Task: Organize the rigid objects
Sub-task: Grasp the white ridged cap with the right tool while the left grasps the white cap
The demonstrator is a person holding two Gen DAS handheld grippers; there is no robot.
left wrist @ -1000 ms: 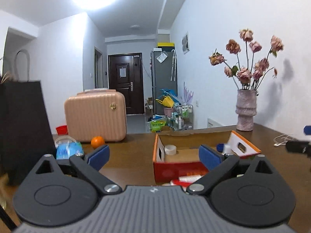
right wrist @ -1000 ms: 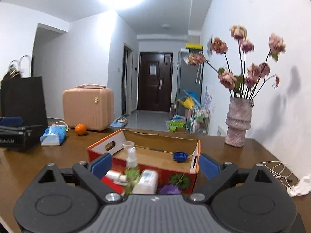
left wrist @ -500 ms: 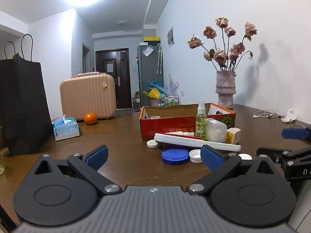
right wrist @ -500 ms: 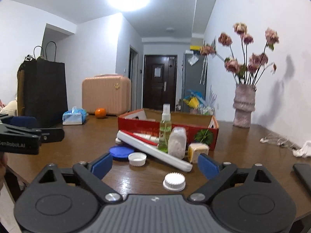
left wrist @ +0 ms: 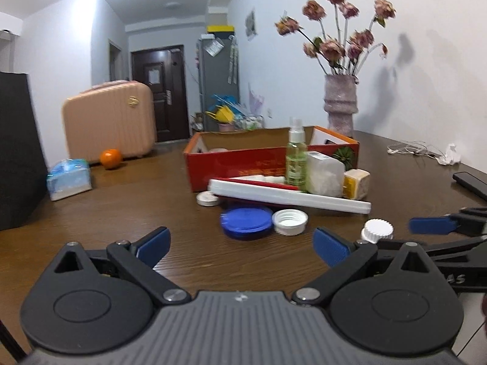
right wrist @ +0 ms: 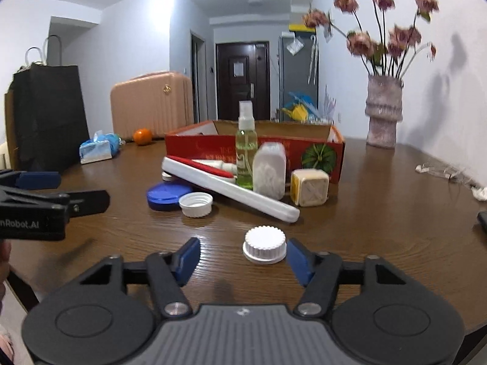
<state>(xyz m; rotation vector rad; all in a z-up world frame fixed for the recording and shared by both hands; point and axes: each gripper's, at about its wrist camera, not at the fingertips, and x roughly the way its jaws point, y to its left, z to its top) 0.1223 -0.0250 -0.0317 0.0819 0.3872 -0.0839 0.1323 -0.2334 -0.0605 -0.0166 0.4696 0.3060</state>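
My left tongs stand wide apart over the bare worktop, gripping nothing; just ahead of them lie a blue lid and an open white cap touching it. Behind those a long white case rests tilted across the clutter, with a green spray bottle, a white jar and a yellow cube standing between it and the red box. To the right, my right tongs sit half open and have just been closing; a ribbed white cap lies between them, close against the right pad, while the left pad stands clear of it, so nothing is gripped yet. The case and bottles block the straight way to the box. A second ago both cameras looked down into the box from higher up; now they sit low, near the worktop.
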